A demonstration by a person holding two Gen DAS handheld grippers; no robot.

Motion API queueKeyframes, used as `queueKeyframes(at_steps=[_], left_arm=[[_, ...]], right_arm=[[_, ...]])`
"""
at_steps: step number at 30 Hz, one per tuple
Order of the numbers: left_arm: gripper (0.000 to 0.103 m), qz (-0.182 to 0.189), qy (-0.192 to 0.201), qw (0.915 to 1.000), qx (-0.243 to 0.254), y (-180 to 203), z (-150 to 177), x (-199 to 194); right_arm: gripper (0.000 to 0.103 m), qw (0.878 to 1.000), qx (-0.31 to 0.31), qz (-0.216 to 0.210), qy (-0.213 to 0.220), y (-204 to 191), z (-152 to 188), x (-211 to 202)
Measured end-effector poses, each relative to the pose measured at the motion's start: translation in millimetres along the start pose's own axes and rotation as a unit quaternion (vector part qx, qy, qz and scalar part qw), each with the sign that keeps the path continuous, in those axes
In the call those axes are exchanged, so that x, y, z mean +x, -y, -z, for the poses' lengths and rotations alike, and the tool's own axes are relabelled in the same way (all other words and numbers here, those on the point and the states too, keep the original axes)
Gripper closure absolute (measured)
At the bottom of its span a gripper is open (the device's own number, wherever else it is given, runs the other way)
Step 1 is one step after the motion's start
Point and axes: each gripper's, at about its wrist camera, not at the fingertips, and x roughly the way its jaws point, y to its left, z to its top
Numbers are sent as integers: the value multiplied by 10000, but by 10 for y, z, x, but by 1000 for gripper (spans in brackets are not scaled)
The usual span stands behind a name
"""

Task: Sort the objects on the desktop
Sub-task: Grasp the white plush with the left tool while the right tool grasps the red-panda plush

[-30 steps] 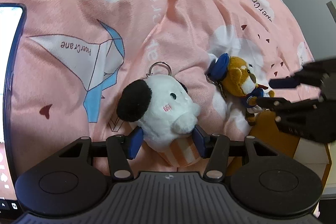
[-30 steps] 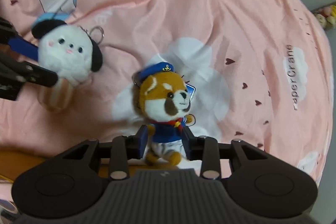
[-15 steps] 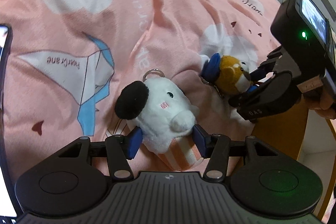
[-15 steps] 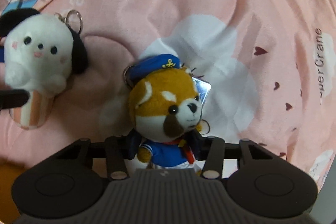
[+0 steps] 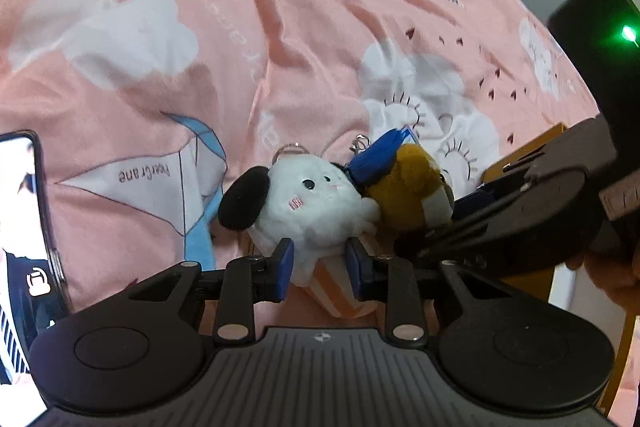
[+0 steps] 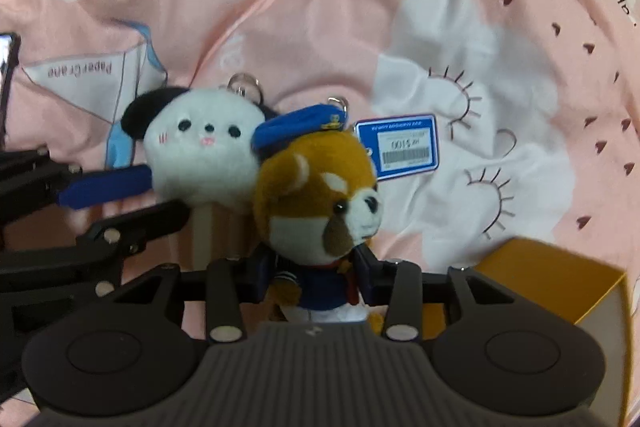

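A white dog plush with black ears and a striped orange base sits between the blue pads of my left gripper, whose jaws are closing and squeeze its lower body. Pressed against its right side is a red panda plush in a blue sailor cap. My right gripper is shut on the panda's blue-clad body. The panda's blue price tag hangs behind its head. In the right wrist view the left gripper's fingers reach in from the left around the dog plush.
A wrinkled pink cloth with cloud and paper-crane prints covers the surface. A lit phone lies at the left edge. A yellow box stands at the lower right, beside the right gripper.
The two plushes, apart before, now touch side by side. The right gripper has swung the panda over next to the dog plush. The left jaws have narrowed on the dog plush.
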Motion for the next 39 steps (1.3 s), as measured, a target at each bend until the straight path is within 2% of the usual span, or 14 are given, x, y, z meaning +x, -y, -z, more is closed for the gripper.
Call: queueKeyframes(at_steps=[2,4,6,7,8,11,13,19,23,29,32,34,37,39], left_arm=[[70,79,-46,9999,-82,-21,13,18],[70,122,-21,9998,-147,-36,19,16],[66,206,-16,9993,-299,-82,22,-2],[60,227,-18,9990,-388,-105,23,-8],[53,244,-4,9986,-471,-131,31,-22],[50,274,35,9983,-520,-135,50,-48],[49,279,-12,9983,-513,-111,48,-20],[46,235,-64,9954,-921,-118,36,99],[43,119,-56,9943,-1059,-86,1,177],[36,39,-84,9951,-983,-93,5,238],[37,-1,21,9960,-899,-163,22,156],[37,-27,3,9966,-820,-196,28,120],[37,-12,-52,9965,-832,-210,18,130],[36,-4,-58,9963,-859,-213,16,132]], right_arm=[[55,9999,13,-62,133,37,44,-22],[43,9992,231,-254,214,137,87,-101],[42,9971,483,-495,314,259,134,-228],[42,9960,576,-566,384,320,159,-304],[42,9952,620,-594,481,255,222,-369],[48,9953,461,-460,718,9,286,-504],[60,9967,271,-321,695,3,267,-487],[66,9975,-575,146,395,-83,208,-212],[67,9960,-834,118,285,-104,157,-18],[66,9976,-441,-390,371,48,153,96],[64,9948,-337,-835,471,109,201,103],[52,9926,-157,-1071,549,158,230,126],[54,9923,-96,-1056,635,147,265,178],[63,9913,-46,-1129,675,147,291,170]])
